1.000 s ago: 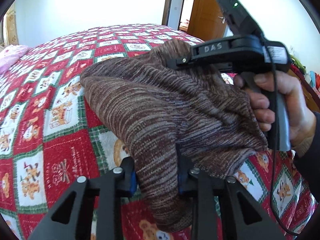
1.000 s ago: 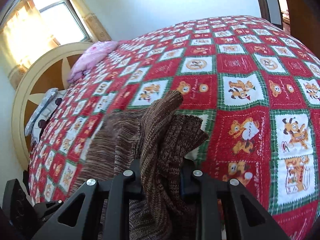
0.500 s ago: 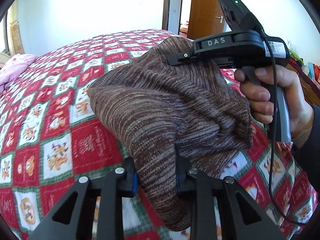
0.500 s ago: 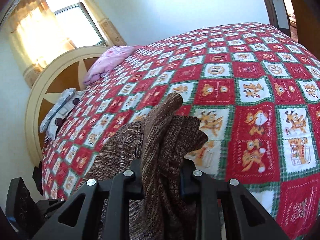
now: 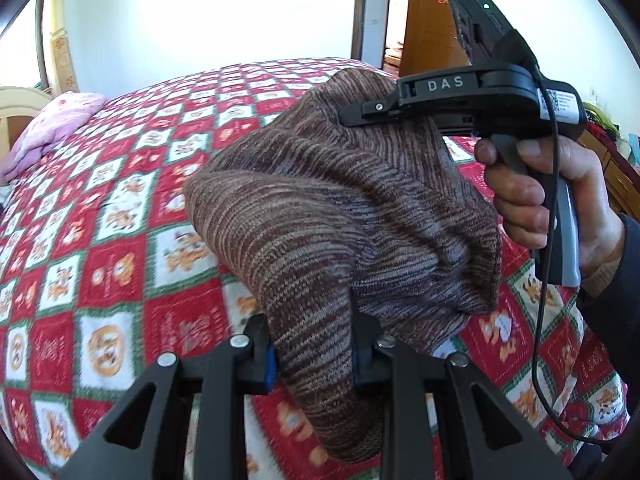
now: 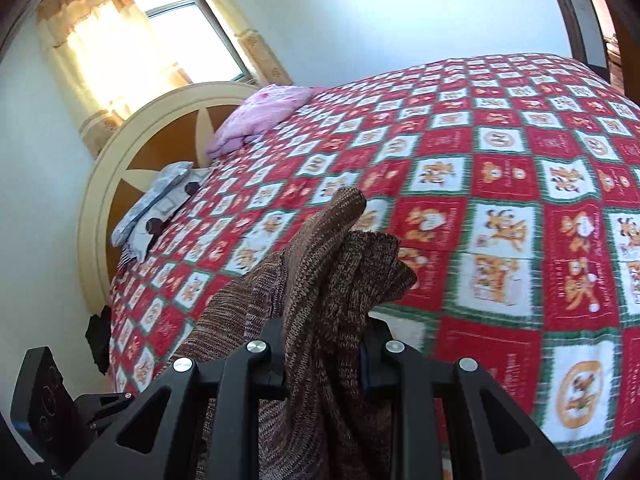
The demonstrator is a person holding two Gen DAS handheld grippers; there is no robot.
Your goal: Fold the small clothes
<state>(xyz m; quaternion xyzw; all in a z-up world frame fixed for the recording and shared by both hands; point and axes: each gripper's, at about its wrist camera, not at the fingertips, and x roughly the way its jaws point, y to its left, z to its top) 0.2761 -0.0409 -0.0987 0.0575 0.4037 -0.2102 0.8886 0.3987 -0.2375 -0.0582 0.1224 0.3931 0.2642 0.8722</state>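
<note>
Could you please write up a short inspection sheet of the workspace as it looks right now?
Surface: bed with red, white and green checked quilt.
Job's things: brown knit garment, bunched, held in the air above the quilt.
Clutter: pink pillow; grey patterned bedding by the headboard.
Grippers: left gripper and right gripper both have jaws closed on the garment.
Cables: black cable hangs from the right gripper's handle.
Surroundings: curtained window, wooden door.

- A bed [image 6: 500,184] with a red, white and green checked quilt fills the room.
- Its cream headboard [image 6: 132,152] stands below a sunlit, curtained window [image 6: 188,28].
- A pink pillow [image 6: 264,114] lies near the headboard.
- White walls [image 5: 208,20]; a wooden door [image 5: 436,20].
</note>
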